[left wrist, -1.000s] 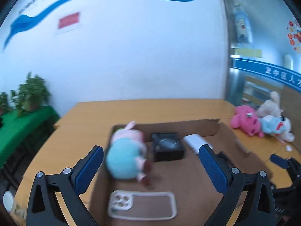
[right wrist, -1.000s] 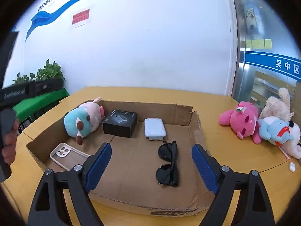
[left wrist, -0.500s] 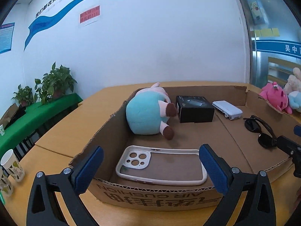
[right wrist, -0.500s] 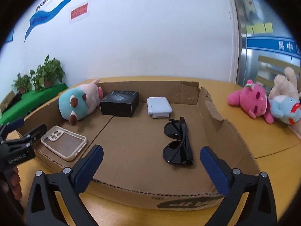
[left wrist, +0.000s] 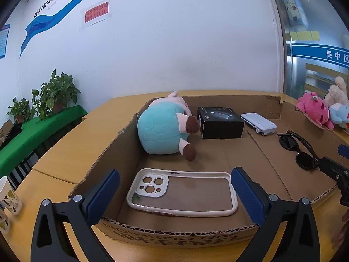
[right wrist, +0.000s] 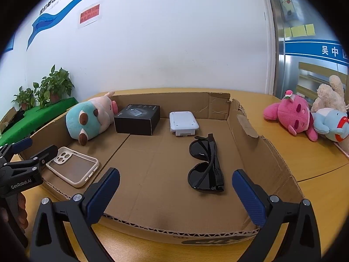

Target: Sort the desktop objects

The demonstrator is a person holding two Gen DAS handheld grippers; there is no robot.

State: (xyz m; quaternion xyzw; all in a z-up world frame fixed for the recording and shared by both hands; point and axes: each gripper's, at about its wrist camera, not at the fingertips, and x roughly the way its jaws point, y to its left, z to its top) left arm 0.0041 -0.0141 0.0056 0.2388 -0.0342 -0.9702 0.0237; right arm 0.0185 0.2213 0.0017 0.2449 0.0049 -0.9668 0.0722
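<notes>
Step in hand: by my reading, a pause between items; both claws hang at the near edge of the cardboard box (right wrist: 246, 128) with nothing held.
Left claw (left wrist: 174, 194): jaws wide apart, empty, straddling the phone case (left wrist: 182, 193), which lies flat just inside the near wall.
Right claw (right wrist: 175, 194): jaws wide apart, empty; the sunglasses (right wrist: 206, 163) lie folded just ahead, slightly right of centre.
Other contents: teal plush (left wrist: 165, 128) beside the black box (left wrist: 220, 122), white gadget (right wrist: 183, 123) near the far wall.
Still outside: pink plush (right wrist: 290, 114) and its neighbours on the table (right wrist: 305, 152), right of the box.
Next move: probably carry the right claw over to the pink plush and close on its soft body.
</notes>
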